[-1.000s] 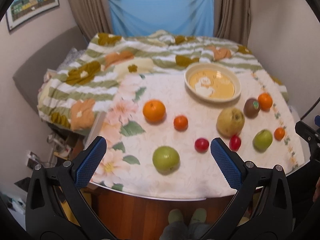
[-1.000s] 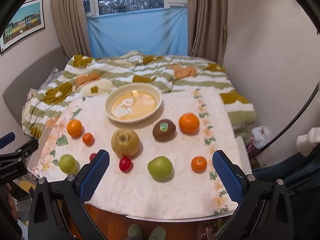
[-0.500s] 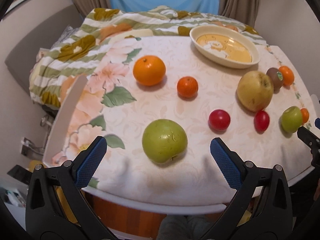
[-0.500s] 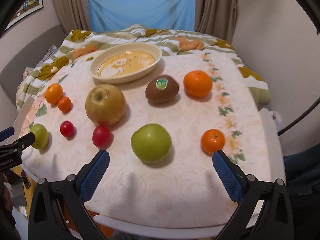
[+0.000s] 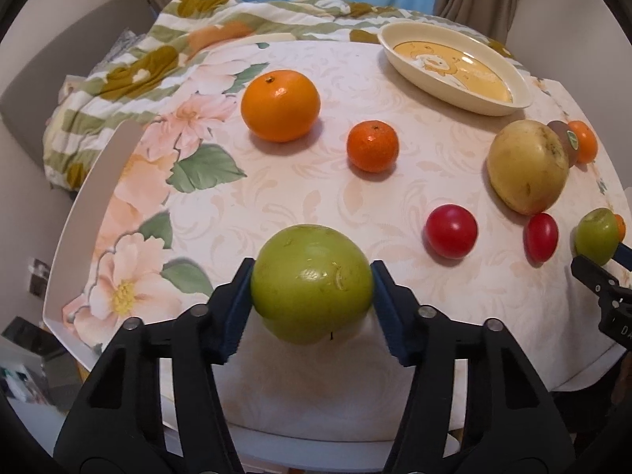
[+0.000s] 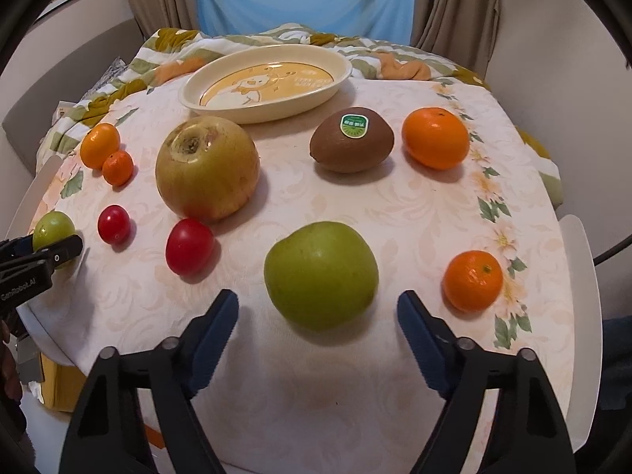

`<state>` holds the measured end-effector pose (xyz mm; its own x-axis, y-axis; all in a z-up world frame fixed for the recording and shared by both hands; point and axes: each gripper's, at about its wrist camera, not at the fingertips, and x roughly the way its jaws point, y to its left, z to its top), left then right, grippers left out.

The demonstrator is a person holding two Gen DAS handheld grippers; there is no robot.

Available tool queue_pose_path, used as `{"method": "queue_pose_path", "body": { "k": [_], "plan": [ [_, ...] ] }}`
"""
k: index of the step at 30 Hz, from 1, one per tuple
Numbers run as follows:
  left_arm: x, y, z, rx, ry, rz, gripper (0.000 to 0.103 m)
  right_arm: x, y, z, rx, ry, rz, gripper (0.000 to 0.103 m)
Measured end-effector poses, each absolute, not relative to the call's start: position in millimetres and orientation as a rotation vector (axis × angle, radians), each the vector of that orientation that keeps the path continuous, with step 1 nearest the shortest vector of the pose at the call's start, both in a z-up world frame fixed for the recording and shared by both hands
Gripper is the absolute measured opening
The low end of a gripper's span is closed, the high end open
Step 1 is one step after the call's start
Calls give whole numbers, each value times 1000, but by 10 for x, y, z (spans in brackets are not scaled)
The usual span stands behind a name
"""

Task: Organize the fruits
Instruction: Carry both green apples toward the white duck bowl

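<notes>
Half a second ago your left gripper (image 5: 312,288) stood wide apart; now its pads are clamped on the near-left green apple (image 5: 312,282), so the first fruit looks ready to lift toward the far dish (image 5: 509,104). Your right gripper (image 6: 318,324) is apart, just short of a second green apple (image 6: 320,274). Only the right view clearly shows the kiwi (image 6: 351,140).

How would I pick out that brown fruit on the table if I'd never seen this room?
Start at the cream oval dish at the back of the table. Just in front of its right end lies the kiwi, between a big yellowish apple and an orange. It alone is brown and fuzzy, with a green sticker on top.
</notes>
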<state>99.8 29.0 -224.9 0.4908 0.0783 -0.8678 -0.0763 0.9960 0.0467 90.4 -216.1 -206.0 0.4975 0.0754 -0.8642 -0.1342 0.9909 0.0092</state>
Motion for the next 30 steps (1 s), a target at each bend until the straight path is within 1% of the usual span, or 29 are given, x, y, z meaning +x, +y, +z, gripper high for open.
{"method": "queue_pose_path", "body": {
  "k": [8, 12, 22, 30],
  "plan": [
    [988, 261, -2252, 20, 1059, 99, 63, 1018, -2115, -2089, -87, 1059, 127, 65],
    [981, 257, -2255, 9, 1058, 97, 63, 1040, -2117, -2091, -97, 1058, 122, 50],
    [910, 296, -2209, -3, 1048, 82, 63, 1028, -2067, -1983, -116, 1033, 138, 50],
    [835, 295, -1954, -24, 996, 89, 63, 997, -2049, -1750, -120, 984, 166, 50]
  ]
}}
